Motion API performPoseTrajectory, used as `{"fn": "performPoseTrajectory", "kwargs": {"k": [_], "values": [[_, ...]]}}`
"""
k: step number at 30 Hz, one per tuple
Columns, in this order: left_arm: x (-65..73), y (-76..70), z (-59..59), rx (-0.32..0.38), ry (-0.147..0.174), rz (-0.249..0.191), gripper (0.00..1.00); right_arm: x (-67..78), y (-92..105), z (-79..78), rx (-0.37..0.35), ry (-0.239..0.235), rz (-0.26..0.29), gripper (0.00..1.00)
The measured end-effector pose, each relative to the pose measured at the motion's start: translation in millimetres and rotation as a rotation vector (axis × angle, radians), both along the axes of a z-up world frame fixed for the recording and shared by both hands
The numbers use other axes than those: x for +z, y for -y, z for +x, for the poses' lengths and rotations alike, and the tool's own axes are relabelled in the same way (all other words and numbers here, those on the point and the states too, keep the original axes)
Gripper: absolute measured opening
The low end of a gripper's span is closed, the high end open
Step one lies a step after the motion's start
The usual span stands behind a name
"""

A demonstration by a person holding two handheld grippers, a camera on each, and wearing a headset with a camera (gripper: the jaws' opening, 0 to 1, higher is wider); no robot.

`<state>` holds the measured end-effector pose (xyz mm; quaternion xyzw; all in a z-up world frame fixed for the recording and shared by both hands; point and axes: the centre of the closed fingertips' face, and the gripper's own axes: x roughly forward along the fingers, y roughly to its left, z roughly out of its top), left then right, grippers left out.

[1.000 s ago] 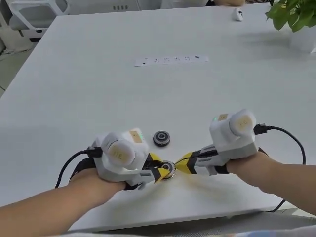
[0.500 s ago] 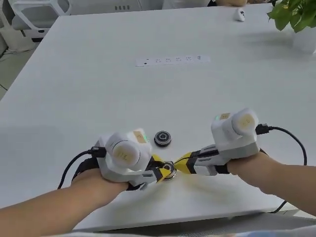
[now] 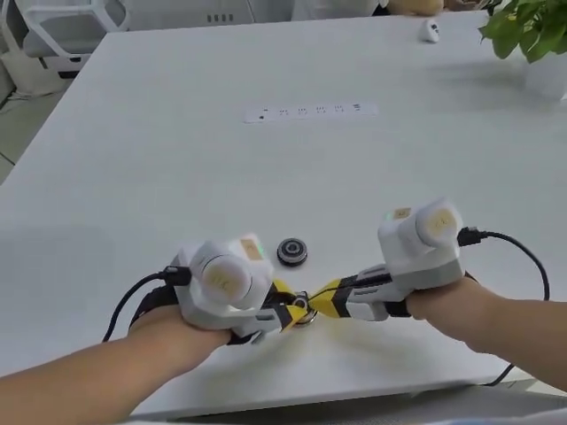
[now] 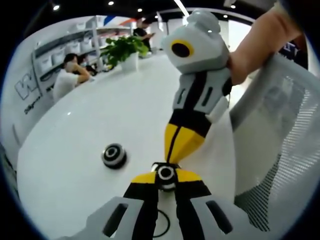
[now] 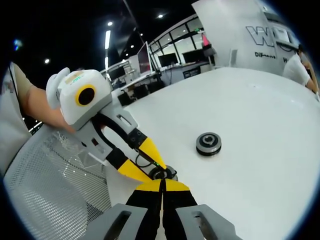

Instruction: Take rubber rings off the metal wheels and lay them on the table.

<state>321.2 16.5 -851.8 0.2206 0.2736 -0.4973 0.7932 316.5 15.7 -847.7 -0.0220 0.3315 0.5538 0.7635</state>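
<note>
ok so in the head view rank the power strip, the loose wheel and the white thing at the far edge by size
1. power strip, clearly largest.
2. loose wheel.
3. white thing, a little smaller looking, but it lies far from the camera, so its real size is unsure.

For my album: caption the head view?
Left tool grips a metal wheel, right tool meets it; a second wheel lies nearby.

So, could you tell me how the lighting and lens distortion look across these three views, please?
Head view: soft, even light, with only faint shadows on the white table, no glare, everything sharp. Left gripper view: strong fisheye bends the table edge into a curve, yet the loose wheel is crisp. Right gripper view: the same curving, and the ceiling lights show as small bright spots against a dark ceiling.
</note>
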Motion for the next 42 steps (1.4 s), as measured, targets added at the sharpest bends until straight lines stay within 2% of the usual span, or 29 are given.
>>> {"fn": "performPoseTrajectory", "kwargs": {"k": [8,12,13,14,15,16,22,26,31,33,37,42], "values": [[0.4,0.3,-1.0,-0.004,-0.001,-0.002,0.11,1.5,-1.5,-2.5,0.007,-0.014,0.013,0.0],[0.5,0.4,-1.5,-0.005,0.0,-0.003,0.11,5.4,-5.5,-6.1,0.019,-0.029,0.041,0.0],[0.5,0.4,-1.3,-0.005,0.001,-0.004,0.11,8.2,-9.9,-12.0,0.048,-0.036,0.056,0.0],[0.7,0.4,-1.3,-0.006,0.001,-0.006,0.11,7.6,-7.5,-5.2,0.045,0.028,0.029,0.0],[0.9,0.1,-0.9,-0.005,0.001,-0.007,0.11,8.5,-7.4,-9.7,0.044,-0.019,0.046,0.0],[1.2,0.1,-0.7,-0.004,0.001,-0.007,0.11,8.5,-7.4,-10.7,0.041,-0.029,0.053,0.0],[1.3,0.1,-0.5,-0.002,0.002,-0.008,0.12,3.0,-0.3,-3.6,0.012,-0.014,0.029,0.0],[1.7,0.0,-0.1,-0.009,0.009,-0.011,0.13,2.0,3.4,0.1,-0.006,-0.014,0.029,0.0],[1.8,-0.1,0.0,-0.013,-0.003,-0.021,0.14,2.4,3.5,0.9,-0.01,-0.017,0.032,0.0],[2.4,-1.0,1.5,-0.012,0.007,-0.016,0.16,2.4,3.7,1.5,-0.011,-0.016,0.031,0.0],[5.0,-0.5,-2.1,-0.034,-0.003,-0.022,0.2,3.4,3.2,1.6,-0.012,-0.018,0.036,0.0],[13.4,-3.3,-6.4,-0.05,0.005,-0.038,0.23,4.3,3.7,2.5,-0.015,-0.017,0.04,0.0]]}}
